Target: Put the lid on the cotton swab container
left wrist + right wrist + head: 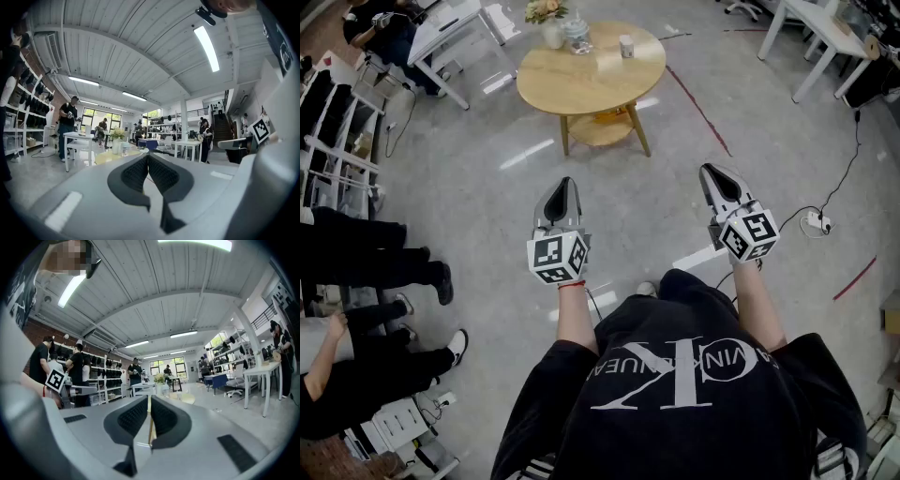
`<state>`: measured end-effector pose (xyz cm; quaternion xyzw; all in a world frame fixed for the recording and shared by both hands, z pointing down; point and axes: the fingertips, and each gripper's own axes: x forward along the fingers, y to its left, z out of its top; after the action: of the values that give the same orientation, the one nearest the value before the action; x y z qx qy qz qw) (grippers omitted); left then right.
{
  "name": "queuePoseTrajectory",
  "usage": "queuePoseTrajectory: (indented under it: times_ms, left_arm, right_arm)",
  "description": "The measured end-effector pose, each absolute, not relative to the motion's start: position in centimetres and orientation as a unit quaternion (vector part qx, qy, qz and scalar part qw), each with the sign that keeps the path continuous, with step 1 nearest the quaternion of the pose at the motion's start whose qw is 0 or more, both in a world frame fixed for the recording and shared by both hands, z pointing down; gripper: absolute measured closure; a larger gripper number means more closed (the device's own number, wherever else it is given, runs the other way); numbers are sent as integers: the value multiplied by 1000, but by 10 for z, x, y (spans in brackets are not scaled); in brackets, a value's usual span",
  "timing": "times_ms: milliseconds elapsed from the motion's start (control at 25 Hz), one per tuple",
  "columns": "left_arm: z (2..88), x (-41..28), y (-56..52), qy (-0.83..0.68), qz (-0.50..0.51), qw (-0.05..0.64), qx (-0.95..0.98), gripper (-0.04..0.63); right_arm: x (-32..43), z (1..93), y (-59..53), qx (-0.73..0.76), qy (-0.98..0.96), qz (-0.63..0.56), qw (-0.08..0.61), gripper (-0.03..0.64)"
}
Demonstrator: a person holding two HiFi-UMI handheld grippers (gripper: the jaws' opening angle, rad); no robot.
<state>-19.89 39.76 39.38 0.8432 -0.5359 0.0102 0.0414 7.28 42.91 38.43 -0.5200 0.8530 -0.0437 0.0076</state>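
A round wooden table (591, 80) stands a few steps ahead on the grey floor. On it are a clear lidded jar (577, 36), a small white cylinder (626, 46) and a vase of flowers (548, 23); I cannot tell which is the cotton swab container. My left gripper (565, 183) and right gripper (715, 171) are held level in front of me, well short of the table. Both are shut with nothing between the jaws. The left gripper (147, 154) looks toward the table (110, 157) and the vase (116, 140). Beyond the right gripper (149, 397) stand the flowers (160, 379).
People's legs (384, 267) and a shelf rack (337, 141) line the left side. White desks (455, 33) stand at the back left, and another white desk (825, 33) at the back right. A red floor line (698, 108) runs right of the table. A cable and power strip (817, 222) lie at right.
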Motion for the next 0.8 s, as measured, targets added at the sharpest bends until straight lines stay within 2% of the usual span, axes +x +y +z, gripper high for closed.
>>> queuePoseTrajectory:
  times_ms: [240,800]
  left_arm:
    - [395,-195,390,-528,6,35,848,581]
    - [412,-176,377,-517,3,67,853,577]
  right_arm:
    - [73,383,423,-528,849,-32,13,586]
    - [107,391,409,-560,826,-57,22,586]
